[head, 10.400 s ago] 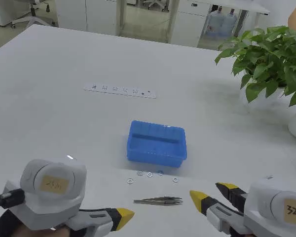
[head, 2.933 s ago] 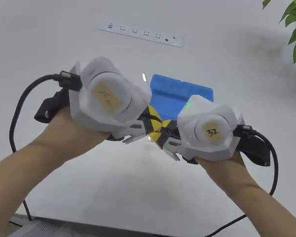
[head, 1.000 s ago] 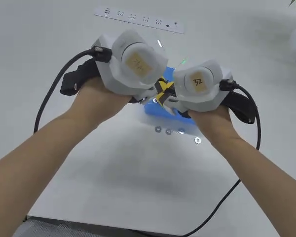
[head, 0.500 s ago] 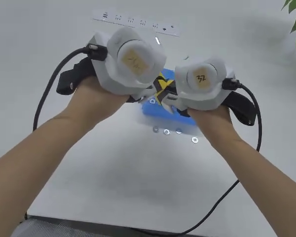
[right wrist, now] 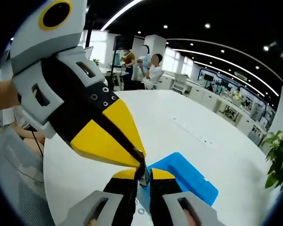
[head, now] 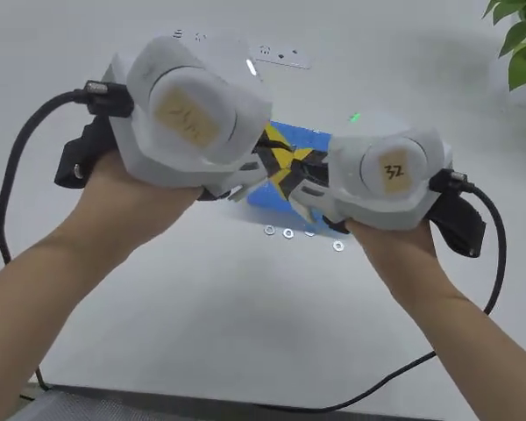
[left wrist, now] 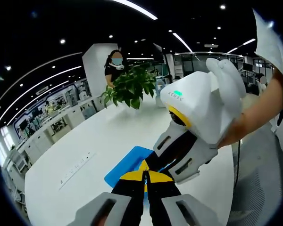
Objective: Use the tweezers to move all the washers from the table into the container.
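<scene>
My left gripper (head: pixel 276 156) and right gripper (head: pixel 295 172) meet tip to tip in the air above the front of the blue container (head: pixel 311 140). In the right gripper view, the thin metal tweezers (right wrist: pixel 142 170) stand between my right gripper's (right wrist: pixel 142 176) shut jaws. The left gripper (right wrist: pixel 138 157) comes in from the upper left, shut on the tweezers' upper end. The left gripper view has its own jaws (left wrist: pixel 145 178) shut, nose to nose with the right gripper (left wrist: pixel 145 165). Several washers (head: pixel 287 233) lie in a row on the table before the container, one (head: pixel 337 246) further right.
A white power strip (head: pixel 276 54) lies at the far side of the white table (head: pixel 245 324). A potted plant (head: pixel 515 44) stands at the far right. Black cables trail from both grippers. People stand in the background (right wrist: pixel 153 66).
Over the last second both grippers have stayed tip to tip and come up closer to the camera. The washers lie where they were. Earlier the tweezers lay on the table.
</scene>
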The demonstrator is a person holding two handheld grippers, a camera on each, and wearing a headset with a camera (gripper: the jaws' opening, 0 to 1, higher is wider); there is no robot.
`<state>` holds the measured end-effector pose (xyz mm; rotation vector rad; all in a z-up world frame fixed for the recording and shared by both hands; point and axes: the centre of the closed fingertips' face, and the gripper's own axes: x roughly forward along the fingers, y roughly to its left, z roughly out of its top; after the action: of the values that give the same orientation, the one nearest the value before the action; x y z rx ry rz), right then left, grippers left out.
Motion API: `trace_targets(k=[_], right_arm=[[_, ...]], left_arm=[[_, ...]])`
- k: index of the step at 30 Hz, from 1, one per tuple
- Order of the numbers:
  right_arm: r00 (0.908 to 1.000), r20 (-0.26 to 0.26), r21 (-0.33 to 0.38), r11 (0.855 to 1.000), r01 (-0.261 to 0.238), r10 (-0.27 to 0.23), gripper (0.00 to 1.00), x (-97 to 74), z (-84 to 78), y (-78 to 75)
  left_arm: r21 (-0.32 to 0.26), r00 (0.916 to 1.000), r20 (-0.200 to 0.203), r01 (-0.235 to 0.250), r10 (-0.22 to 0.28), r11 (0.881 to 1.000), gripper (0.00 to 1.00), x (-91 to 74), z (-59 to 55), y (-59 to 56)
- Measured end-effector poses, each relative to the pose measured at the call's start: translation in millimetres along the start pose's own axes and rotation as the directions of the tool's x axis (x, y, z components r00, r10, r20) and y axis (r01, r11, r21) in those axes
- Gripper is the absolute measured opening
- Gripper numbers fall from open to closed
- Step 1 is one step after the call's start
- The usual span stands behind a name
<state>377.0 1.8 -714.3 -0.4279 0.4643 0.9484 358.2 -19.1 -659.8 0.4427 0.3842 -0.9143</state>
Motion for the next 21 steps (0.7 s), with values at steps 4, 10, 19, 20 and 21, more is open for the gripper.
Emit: trace_targets(k=[4, 10, 19, 20, 21], right_arm=[[1.0, 0.003, 0.023, 1.0, -0.008, 0.008, 0.06, 0.3, -5.0, 6.2], [0.9994, -0.004, 0.043, 0.999, -0.034, 0.034, 0.07, 1.7, -13.1, 17.7], [0.9976, -0.037, 0.074, 0.996, -0.056, 0.059, 0.07, 9.6, -32.0, 24.3], [0.9971, -0.044, 0.077, 0.995, -0.058, 0.062, 0.07, 10.2, -34.4, 24.6], [0.9968, -0.048, 0.08, 0.995, -0.061, 0.065, 0.07, 10.8, -36.9, 24.9]], left_arm=[[-0.001, 0.9999, -0.013, 0.0, 0.0, 1.0, 0.0, 1.2, -6.9, -6.3], [-0.02, 0.9993, -0.034, 0.017, -0.017, 1.0, 0.0, 3.0, -21.1, -13.8], [-0.04, 0.9979, -0.049, 0.041, -0.043, 0.998, 0.0, 11.1, -37.5, -22.5], [-0.047, 0.9975, -0.052, 0.046, -0.048, 0.998, 0.0, 12.1, -39.3, -23.3], [-0.048, 0.9973, -0.052, 0.05, -0.052, 0.998, 0.0, 13.0, -41.1, -24.4]])
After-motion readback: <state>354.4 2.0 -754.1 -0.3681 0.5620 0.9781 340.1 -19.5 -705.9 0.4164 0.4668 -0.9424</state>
